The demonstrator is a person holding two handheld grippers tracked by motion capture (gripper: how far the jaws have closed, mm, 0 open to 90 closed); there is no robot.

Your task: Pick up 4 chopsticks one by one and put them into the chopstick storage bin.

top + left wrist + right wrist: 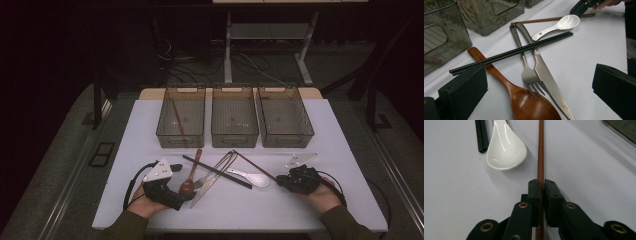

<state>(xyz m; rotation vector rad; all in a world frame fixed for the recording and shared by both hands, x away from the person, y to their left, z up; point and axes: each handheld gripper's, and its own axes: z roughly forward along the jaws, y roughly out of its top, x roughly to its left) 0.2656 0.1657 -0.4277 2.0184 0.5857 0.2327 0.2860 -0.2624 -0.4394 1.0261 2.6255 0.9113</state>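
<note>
The right gripper (pixel 540 185) has its jaws pressed onto a brown chopstick (pixel 540 152), pinching it near one end; the stick runs straight ahead between the jaws and lies on the white worktop (pixel 454 195). In the right gripper view a white spoon (pixel 506 146) lies bowl-up just beside the stick without touching it, with the tips of two black chopsticks (pixel 481 135) to its other side.

From the high view the brown chopstick (pixel 254 163) slants from the right gripper (pixel 285 181) up toward the middle of three clear bins (pixel 234 122). That view also shows another brown stick lying in the left bin (pixel 181 120).

The left gripper (pixel 182 192) rests near the front edge with its jaws spread wide and holding nothing. The left gripper view gives the pile in detail: the black chopsticks (pixel 511 53) lie across a fork (pixel 524 62) and a knife (pixel 544 72), and a wooden spoon (pixel 524 100) lies with its bowl between the jaws, partly under the fork's tines.
</note>
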